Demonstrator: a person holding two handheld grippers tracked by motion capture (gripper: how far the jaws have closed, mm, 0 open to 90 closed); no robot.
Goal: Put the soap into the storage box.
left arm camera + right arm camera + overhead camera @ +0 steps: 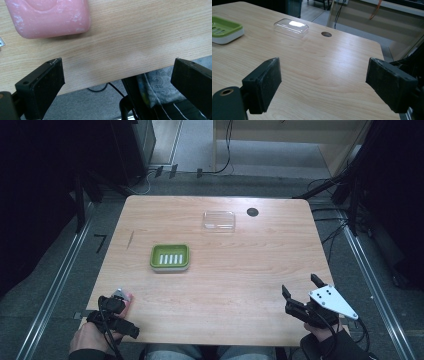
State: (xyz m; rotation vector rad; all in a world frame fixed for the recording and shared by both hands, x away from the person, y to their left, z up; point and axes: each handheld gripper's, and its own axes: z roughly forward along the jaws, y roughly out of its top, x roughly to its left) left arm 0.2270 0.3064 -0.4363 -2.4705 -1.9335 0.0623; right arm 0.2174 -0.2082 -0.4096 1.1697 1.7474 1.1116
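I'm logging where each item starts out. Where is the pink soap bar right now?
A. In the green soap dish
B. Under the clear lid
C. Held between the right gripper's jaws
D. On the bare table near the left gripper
D. The pink soap bar lies on the table just ahead of the open left gripper, while the green soap dish holds nothing.

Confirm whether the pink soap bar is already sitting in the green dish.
No, the pink soap bar lies on the bare wooden table by the left gripper, while the green dish holds nothing.
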